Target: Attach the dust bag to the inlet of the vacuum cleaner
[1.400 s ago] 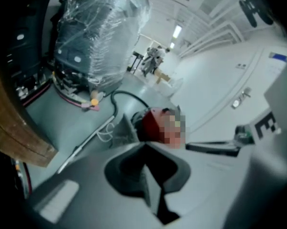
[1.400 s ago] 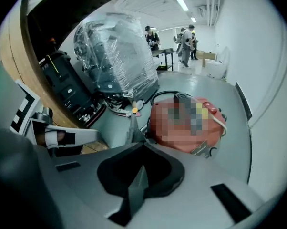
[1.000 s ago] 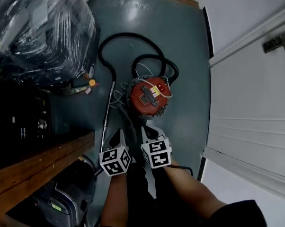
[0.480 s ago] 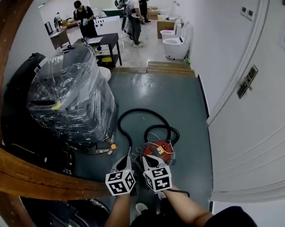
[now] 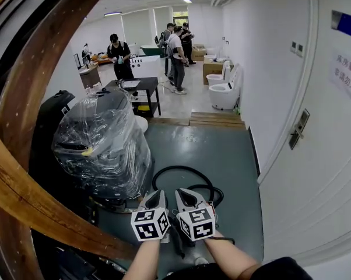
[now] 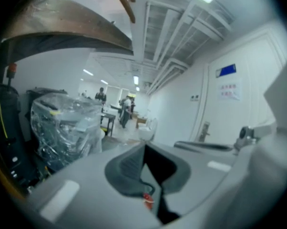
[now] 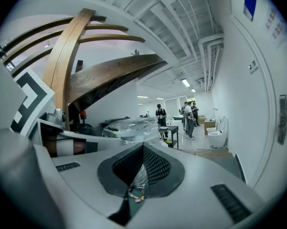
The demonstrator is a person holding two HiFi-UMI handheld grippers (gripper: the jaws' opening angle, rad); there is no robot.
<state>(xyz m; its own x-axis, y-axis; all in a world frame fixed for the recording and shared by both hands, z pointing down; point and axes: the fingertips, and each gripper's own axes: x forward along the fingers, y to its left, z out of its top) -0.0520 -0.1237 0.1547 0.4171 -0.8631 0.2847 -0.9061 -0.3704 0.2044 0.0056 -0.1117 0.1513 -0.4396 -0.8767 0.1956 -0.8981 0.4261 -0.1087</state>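
In the head view both grippers are held side by side at the bottom centre, raised and pointing into the room. My left gripper (image 5: 154,198) and my right gripper (image 5: 186,197) each have their jaws closed together with nothing between them. The left gripper view (image 6: 144,149) and the right gripper view (image 7: 143,149) show the jaw tips meeting. A black hose (image 5: 184,172) loops on the grey-green floor just beyond the grippers. The vacuum's body is hidden behind them. No dust bag shows in any view.
A large plastic-wrapped machine (image 5: 102,147) stands at the left, beside a curved wooden beam (image 5: 24,174). A white door with a handle (image 5: 298,130) fills the right side. Farther off are a black table (image 5: 134,89), a white toilet (image 5: 225,95) and several people (image 5: 175,57).
The head view has swung up from the floor to the room. The red vacuum body, plain a second ago, is now covered by the grippers. Both grippers stay shut and close together.
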